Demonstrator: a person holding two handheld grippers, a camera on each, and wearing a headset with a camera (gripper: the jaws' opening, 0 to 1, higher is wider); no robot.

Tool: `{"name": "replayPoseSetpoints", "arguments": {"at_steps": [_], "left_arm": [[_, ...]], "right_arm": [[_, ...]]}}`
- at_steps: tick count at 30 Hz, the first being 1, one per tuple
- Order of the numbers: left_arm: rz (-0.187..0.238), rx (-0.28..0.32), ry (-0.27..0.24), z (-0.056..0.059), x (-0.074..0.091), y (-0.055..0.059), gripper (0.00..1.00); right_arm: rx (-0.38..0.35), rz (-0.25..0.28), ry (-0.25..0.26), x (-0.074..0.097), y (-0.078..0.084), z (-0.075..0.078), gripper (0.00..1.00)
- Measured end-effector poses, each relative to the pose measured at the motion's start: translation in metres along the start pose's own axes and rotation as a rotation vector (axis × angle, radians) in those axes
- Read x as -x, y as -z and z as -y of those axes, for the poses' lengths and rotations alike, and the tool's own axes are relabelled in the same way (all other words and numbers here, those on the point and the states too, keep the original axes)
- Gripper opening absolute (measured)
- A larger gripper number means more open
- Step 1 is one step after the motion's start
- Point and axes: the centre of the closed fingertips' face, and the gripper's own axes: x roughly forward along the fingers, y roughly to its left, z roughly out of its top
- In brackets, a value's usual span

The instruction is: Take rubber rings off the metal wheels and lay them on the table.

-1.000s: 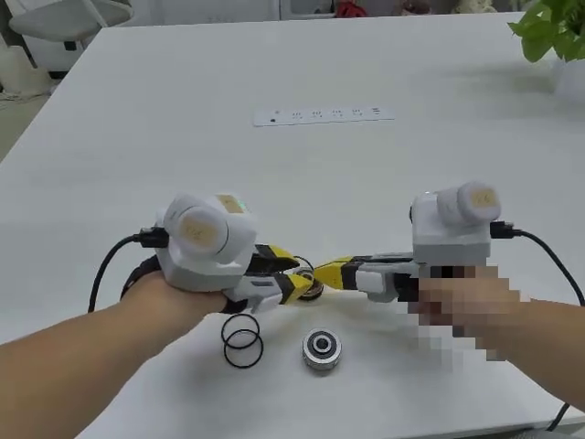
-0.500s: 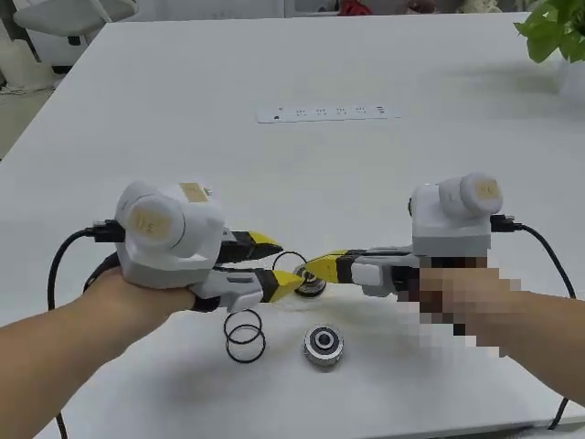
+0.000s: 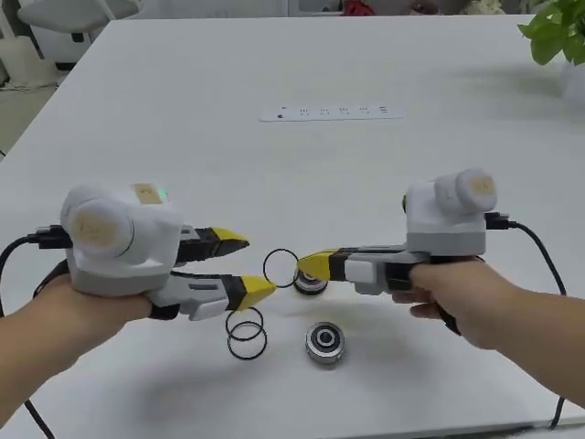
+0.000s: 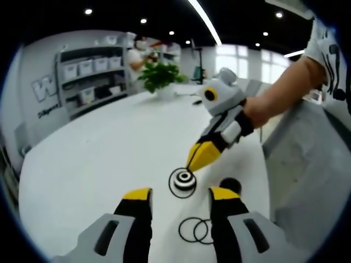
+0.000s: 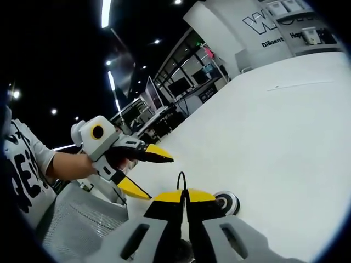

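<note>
My right gripper (image 3: 307,266) is shut on a thin black rubber ring (image 3: 280,267), which stands upright off its yellow tips just above the table. In the right gripper view the ring (image 5: 181,179) rises from between the closed jaws. A metal wheel (image 3: 312,284) lies on the white table (image 3: 366,183) right below those tips. A second wheel (image 3: 324,341) lies nearer me. Two loose rings (image 3: 245,335) lie overlapping on the table beside it. My left gripper (image 3: 249,266) hovers open a short way left of the held ring, gripping nothing. The left gripper view shows its jaws (image 4: 181,194) spread, facing the wheel (image 4: 183,180).
A white power strip (image 3: 331,112) lies flat at mid-table, well beyond the work. A potted plant (image 3: 556,33) stands at the far right corner. The table's near edge runs close below the second wheel. A cable trails from each gripper.
My left gripper has drawn back to the left, away from the wheel. The ring has come off the wheel and hangs from my right gripper, which has hardly moved.
</note>
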Motion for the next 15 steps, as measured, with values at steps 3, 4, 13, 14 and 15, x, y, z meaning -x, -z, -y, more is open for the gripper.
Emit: {"name": "replayPoseSetpoints", "arguments": {"at_steps": [3,4,13,14,15], "left_arm": [[0.0,0.003,-0.008,-0.001,0.006,0.003,0.44],[0.0,0.005,-0.01,-0.002,0.007,0.004,0.44],[-0.013,0.019,-0.031,-0.007,0.021,0.016,0.5],[-0.014,0.021,-0.032,-0.007,0.023,0.017,0.51],[-0.015,0.021,-0.034,-0.007,0.024,0.018,0.51]], "right_arm": [[-0.001,-0.005,-0.007,-0.004,0.001,-0.003,0.0],[-0.001,-0.006,-0.009,-0.005,0.002,-0.004,0.0],[-0.002,-0.033,-0.026,-0.013,0.009,-0.009,0.0],[-0.002,-0.037,-0.028,-0.015,0.011,-0.009,0.0],[-0.001,-0.039,-0.03,-0.016,0.011,-0.01,0.0]]}}
